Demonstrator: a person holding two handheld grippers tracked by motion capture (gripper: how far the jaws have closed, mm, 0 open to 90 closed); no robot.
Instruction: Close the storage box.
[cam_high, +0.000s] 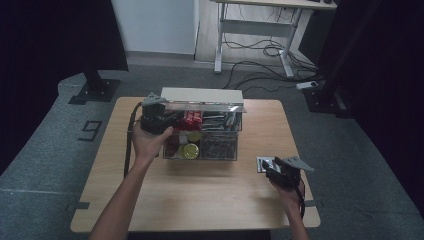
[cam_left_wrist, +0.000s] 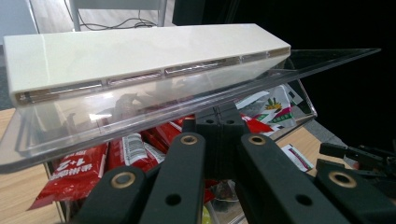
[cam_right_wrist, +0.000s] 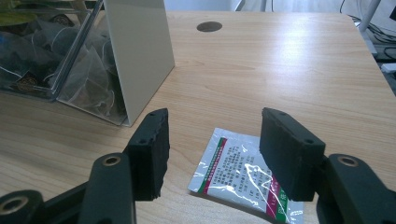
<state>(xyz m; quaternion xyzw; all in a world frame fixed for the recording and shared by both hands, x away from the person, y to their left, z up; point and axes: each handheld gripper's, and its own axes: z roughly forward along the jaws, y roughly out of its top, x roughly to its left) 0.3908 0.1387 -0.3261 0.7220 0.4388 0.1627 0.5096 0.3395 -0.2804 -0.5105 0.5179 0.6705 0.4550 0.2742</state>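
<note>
We are hovering the right tool (cam_right_wrist: 212, 149) over a flat foil packet (cam_right_wrist: 243, 175) that is lying on the worktop (cam_right_wrist: 280, 70), near the front right of the clear box (cam_high: 202, 137). Its jaws are standing about half open with the packet below and between them, and the pads are not touching it. Nothing is in its grip.

To do this pick well, we are judging that the tool should be coming down tilted, so that one pad slides under an edge of the packet instead of pressing flat on it. A thin packet like this is likely to skate on smooth wood. Closing slowly on the near edge should be keeping it from buckling or slipping out.

Farther off, we are keeping the left tool (cam_high: 155, 117) at the left end of the box, with its jaws fully closed. From the left gripper view, it is sitting just under the raised clear lid (cam_left_wrist: 140, 121), apparently propping it, though we cannot tell the exact contact. The lid's white strip (cam_left_wrist: 140, 56) is tilting up above it.

Inside, red packets (cam_left_wrist: 81, 168) are filling one compartment and tea bags (cam_right_wrist: 88, 79) another. We are judging that the lid must be staying up steadily, since any drop would be blocking the way in for the packet.
</note>
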